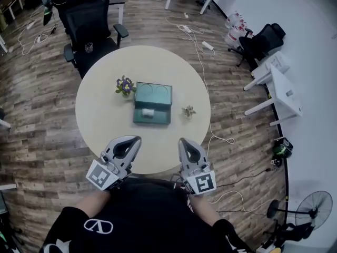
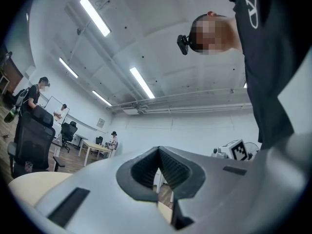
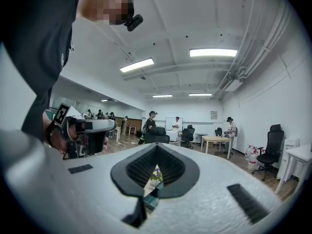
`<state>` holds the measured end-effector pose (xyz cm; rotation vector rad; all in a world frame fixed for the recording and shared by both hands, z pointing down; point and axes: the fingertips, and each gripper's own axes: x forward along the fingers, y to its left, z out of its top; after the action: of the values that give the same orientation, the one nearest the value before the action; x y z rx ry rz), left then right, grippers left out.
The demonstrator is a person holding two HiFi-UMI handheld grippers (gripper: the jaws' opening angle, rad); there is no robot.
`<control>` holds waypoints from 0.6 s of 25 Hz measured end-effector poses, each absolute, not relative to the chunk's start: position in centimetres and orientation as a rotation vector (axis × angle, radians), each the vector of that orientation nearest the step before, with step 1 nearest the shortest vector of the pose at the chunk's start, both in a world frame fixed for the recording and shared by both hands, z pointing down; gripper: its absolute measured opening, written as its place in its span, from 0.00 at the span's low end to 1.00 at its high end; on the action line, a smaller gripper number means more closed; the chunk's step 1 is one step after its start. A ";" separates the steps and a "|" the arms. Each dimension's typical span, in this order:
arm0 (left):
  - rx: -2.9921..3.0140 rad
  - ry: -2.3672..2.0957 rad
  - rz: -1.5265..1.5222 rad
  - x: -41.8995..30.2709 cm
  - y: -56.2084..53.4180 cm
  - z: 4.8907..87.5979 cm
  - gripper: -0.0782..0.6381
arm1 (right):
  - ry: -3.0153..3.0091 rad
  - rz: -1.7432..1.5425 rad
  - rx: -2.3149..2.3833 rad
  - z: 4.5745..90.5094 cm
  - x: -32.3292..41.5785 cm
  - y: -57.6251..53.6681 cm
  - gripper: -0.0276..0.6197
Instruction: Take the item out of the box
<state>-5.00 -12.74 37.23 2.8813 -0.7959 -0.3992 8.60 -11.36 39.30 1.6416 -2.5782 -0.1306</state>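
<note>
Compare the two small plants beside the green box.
The purple flowers are colourful and bushier; the pale plant is dull and smaller. The purple flowers stand at the box's left, by its open lid; the pale plant at its right. Both stand on the round table.

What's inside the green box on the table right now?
One small white item lies in the open green box, near its middle. It is too small to identify, and whatever is under it is hidden.

Teal box (image 1: 152, 95) with white item (image 1: 148, 112), cream tabletop (image 1: 100, 115), purple flowers (image 1: 125, 84), grey left tool (image 1: 136, 139) and right tool (image 1: 182, 140), black-and-white marker cubes (image 1: 102, 175).
</note>
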 end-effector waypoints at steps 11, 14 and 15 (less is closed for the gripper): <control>2.867 -0.855 -0.382 -4.3 -16.9 37.7 0.12 | -2.625 -0.120 1.570 40.0 8.5 -16.6 0.05; 2.873 -0.868 -0.373 -3.2 -17.1 37.4 0.12 | -2.648 -0.103 1.536 40.2 8.9 -17.2 0.05; 2.874 -0.874 -0.373 -2.9 -17.0 37.2 0.12 | -2.653 -0.103 1.521 40.2 9.0 -17.3 0.05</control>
<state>-2.85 -17.03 37.24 2.8736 -0.8737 -0.3729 9.00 -17.26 40.21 1.5210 -2.6530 -0.1033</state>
